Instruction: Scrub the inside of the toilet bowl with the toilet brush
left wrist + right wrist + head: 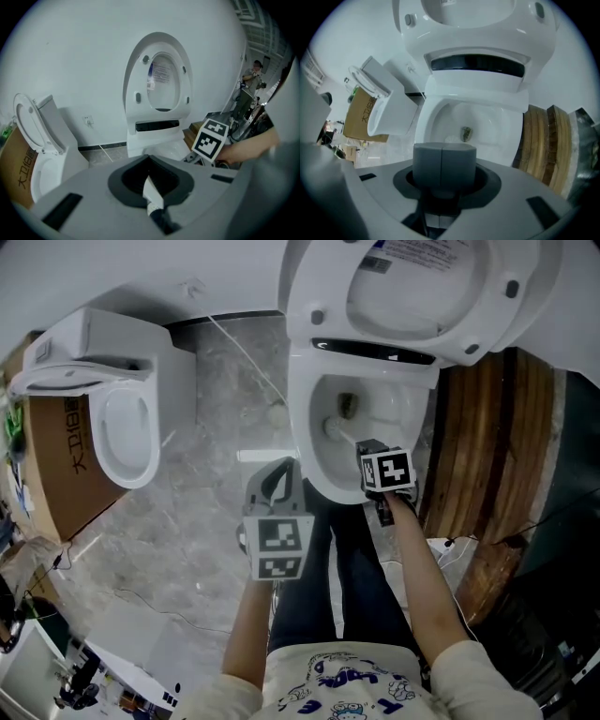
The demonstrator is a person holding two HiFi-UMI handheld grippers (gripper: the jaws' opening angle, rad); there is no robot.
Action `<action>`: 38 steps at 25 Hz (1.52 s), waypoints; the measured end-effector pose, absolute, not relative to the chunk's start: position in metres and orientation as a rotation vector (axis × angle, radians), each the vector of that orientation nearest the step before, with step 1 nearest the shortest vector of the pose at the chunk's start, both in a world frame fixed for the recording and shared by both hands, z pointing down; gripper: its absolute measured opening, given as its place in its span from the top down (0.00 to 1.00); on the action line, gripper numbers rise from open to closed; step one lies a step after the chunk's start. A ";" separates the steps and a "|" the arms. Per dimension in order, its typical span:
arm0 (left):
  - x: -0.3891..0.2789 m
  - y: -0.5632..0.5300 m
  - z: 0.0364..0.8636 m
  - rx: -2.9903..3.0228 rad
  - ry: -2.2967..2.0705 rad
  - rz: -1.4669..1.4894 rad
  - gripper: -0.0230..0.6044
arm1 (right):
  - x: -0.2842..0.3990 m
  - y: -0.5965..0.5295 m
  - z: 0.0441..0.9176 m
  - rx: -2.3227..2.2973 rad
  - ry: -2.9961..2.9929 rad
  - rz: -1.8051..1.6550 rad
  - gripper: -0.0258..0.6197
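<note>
Closest in the head view are the person's dark trousers [323, 606] and both forearms reaching forward over a grey marbled floor [197, 531]. The left gripper [279, 470] hangs over that floor just left of the toilet; its marker cube [278, 547] faces up, and in the left gripper view its jaws stand apart with nothing between them. It is well clear of the brush and touches nothing.

Just ahead and to the right, the right gripper [372, 446] sits at the front lip of the toilet bowl [300, 418], its own marker cube [386, 470] tilted toward the camera. In the right gripper view the two dark pads [429, 161] are pressed together. The toilet brush [335, 427] runs from those jaws forward and to the left, down into the bowl: its thin white handle ends at the gripper's tip, and its pale head lies against the inner wall on the bowl's left side, short of the dark stained outlet [347, 406] at the bottom.

Beyond the bowl, the seat and lid [412, 296] stand raised against a white wall [141, 268]. Left of this, well apart, stands a second toilet [122, 427] with a cardboard box [52, 465] behind it. Curved wooden pieces [487, 446] lean just right of the bowl
</note>
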State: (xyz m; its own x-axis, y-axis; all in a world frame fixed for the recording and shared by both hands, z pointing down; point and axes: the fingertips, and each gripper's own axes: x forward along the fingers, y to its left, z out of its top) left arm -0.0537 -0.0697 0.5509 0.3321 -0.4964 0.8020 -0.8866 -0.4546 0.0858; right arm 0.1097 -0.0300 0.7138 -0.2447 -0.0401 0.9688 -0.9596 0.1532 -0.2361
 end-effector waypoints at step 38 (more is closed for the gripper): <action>-0.060 -0.056 0.549 2.077 -1.231 0.970 0.96 | 0.193 -0.043 0.716 0.721 -1.395 0.329 0.70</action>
